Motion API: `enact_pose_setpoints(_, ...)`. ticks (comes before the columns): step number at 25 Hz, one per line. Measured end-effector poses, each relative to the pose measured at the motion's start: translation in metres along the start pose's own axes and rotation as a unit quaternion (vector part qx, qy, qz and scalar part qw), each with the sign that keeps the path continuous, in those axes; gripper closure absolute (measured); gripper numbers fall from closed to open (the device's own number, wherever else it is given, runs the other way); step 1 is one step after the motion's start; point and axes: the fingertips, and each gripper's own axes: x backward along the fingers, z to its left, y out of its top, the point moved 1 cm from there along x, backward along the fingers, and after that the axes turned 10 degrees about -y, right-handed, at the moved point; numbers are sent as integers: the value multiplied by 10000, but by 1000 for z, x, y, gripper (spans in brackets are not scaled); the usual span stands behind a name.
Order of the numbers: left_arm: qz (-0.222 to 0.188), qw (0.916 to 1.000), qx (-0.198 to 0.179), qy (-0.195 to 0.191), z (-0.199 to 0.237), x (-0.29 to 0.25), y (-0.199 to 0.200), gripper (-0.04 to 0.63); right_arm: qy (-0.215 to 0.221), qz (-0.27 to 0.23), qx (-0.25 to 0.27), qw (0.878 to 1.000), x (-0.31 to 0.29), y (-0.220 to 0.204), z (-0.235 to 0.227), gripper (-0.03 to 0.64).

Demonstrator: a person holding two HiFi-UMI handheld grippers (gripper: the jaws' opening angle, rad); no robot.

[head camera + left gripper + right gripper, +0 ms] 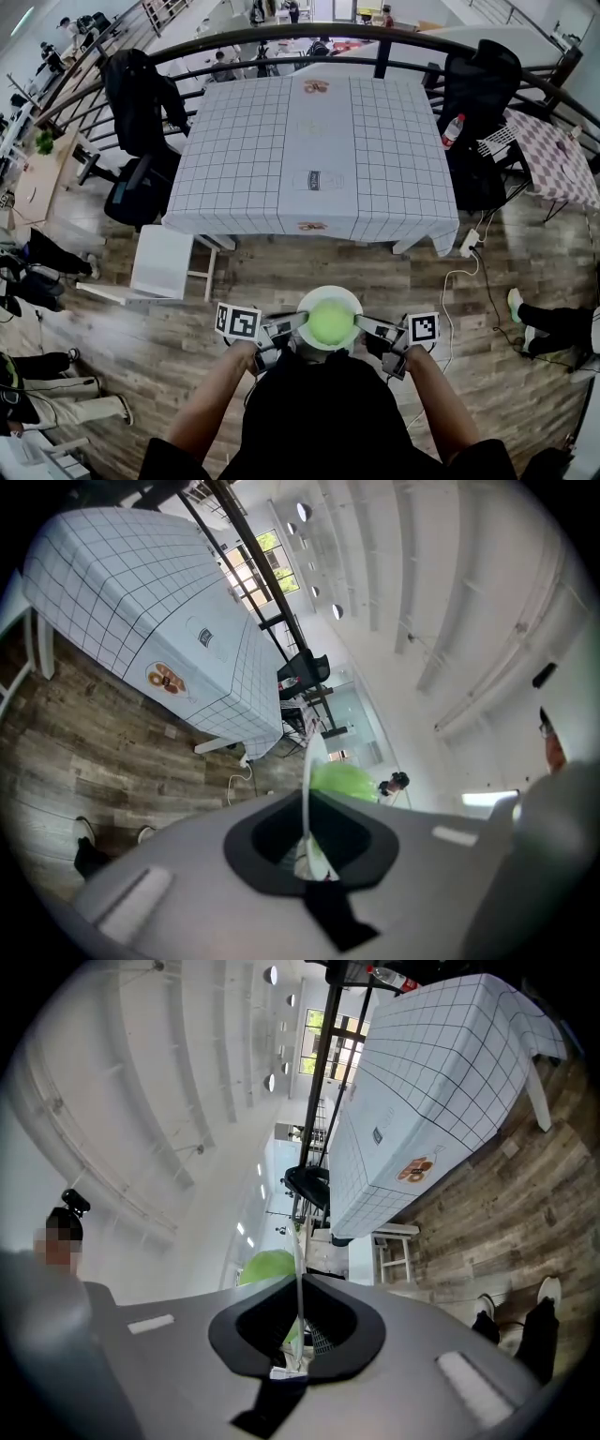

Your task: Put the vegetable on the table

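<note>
Holding the plate (328,291) clamped in my left claw (298,324) at 9 o'clock and right claw (362,326) at 3, vegetable (330,321) centred on it, I should keep both level toward the surface (244,141) at 12 o'clock

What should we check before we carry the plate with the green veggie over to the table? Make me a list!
1. Left gripper shut on the plate rim: ok.
2. Right gripper shut on the opposite rim: ok.
3. Vegetable sits in the plate's middle, away from the edge: ok.
4. Plate held level: cannot tell for sure; it looks flat from above.
5. Table has bare cloth to set the plate on: ok.
6. Way to the table: a white chair stands off to the left, and the floor straight ahead looks free: ok.
</note>
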Motion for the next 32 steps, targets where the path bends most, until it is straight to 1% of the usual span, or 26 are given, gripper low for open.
enact_pose_setpoints(6,8,9999,91,107,7,-16,12,580,-110,123,-106,9998,6,18,-20,609)
enact_pose_setpoints(9,-51,9998,144,125,14,-26,9,580,-111,208,-130,9996,10,19,-31,609)
enact_pose_setpoints(13,-180,9998,42,117,29,-45,5,580,-99,270,2,9996,18,26,-55,609)
enact_pose_setpoints(18,-204,9997,141,74,32,-66,61,580,-116,375,-95,9992,15,86,-57,609)
enact_pose_setpoints(19,-220,9996,143,80,33,-69,61,580,-118,370,-107,9992,17,88,-59,609)
enact_pose_setpoints(22,-237,9996,152,79,31,-74,41,580,9,357,-105,9993,27,72,-61,609)
enact_pose_setpoints(25,-232,9995,196,49,32,-76,36,580,54,372,-13,9993,29,69,-61,607)
enact_pose_setpoints(28,-199,9996,198,33,33,-73,40,580,40,341,51,9994,26,70,-59,607)
enact_pose_setpoints(32,-15,9998,179,131,23,-76,63,580,110,245,-160,9995,26,88,-47,607)
